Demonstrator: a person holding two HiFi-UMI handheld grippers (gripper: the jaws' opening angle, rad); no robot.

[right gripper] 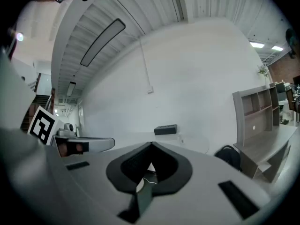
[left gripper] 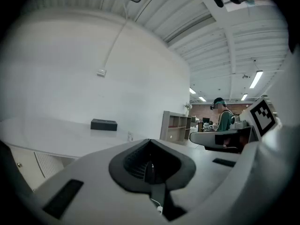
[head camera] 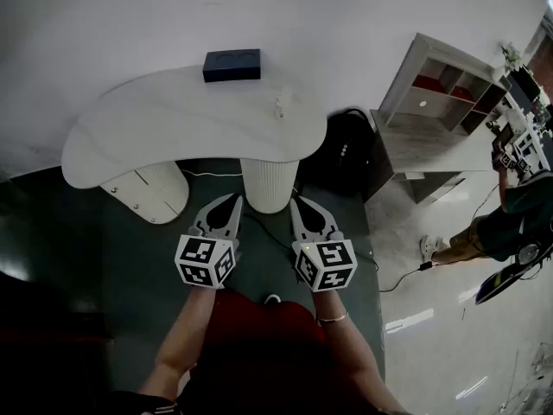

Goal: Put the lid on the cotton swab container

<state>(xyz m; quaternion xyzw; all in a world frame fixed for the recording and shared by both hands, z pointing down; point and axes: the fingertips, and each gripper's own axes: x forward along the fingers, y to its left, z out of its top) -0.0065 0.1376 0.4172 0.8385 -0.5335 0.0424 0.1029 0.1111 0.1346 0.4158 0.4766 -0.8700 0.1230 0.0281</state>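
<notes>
On the white kidney-shaped table (head camera: 155,119), a dark rectangular box (head camera: 232,65) lies at the far edge. A small pale container-like object (head camera: 279,108) stands right of the middle, too small to make out any lid. Both show again in the left gripper view, the box (left gripper: 103,124) and the small object (left gripper: 130,136), and in the right gripper view, the box (right gripper: 165,130) and the small object (right gripper: 180,138). My left gripper (head camera: 236,200) and right gripper (head camera: 299,202) hang side by side short of the table, over the dark floor. Both are shut and hold nothing.
The table's ribbed pedestal (head camera: 270,184) stands just beyond the gripper tips. A black bag (head camera: 346,145) sits on the floor to the right, a white shelf unit (head camera: 449,89) behind it. A cable (head camera: 397,277) runs across the floor. A person (head camera: 518,214) stands at far right.
</notes>
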